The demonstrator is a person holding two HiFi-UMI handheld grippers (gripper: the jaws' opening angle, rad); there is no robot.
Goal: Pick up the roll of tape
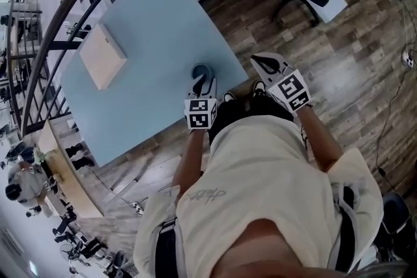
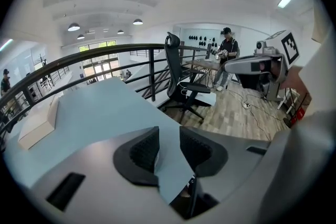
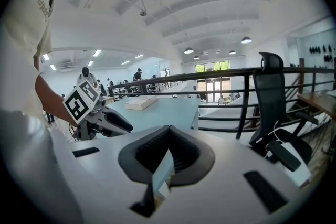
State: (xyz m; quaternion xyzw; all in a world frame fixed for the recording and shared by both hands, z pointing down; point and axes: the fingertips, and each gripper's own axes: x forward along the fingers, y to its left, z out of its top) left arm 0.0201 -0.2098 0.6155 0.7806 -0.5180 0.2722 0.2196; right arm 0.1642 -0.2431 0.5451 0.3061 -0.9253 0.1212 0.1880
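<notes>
The roll of tape [image 1: 199,69] is sitting at the desk's [image 1: 150,23] near corner, just before the left gripper [image 1: 203,83]. A flat box [image 1: 103,55] is lying well left of it on the desk.

Left gripper [image 1: 202,83]: above the near corner of the table [image 1: 143,23], pointing forward, jaws a narrow gap apart, nothing between them.
Right gripper [image 1: 267,63]: just off that table corner, jaws closed tip to tip, empty.
Forearms: 2, bare, stretched forward toward the table.
</notes>
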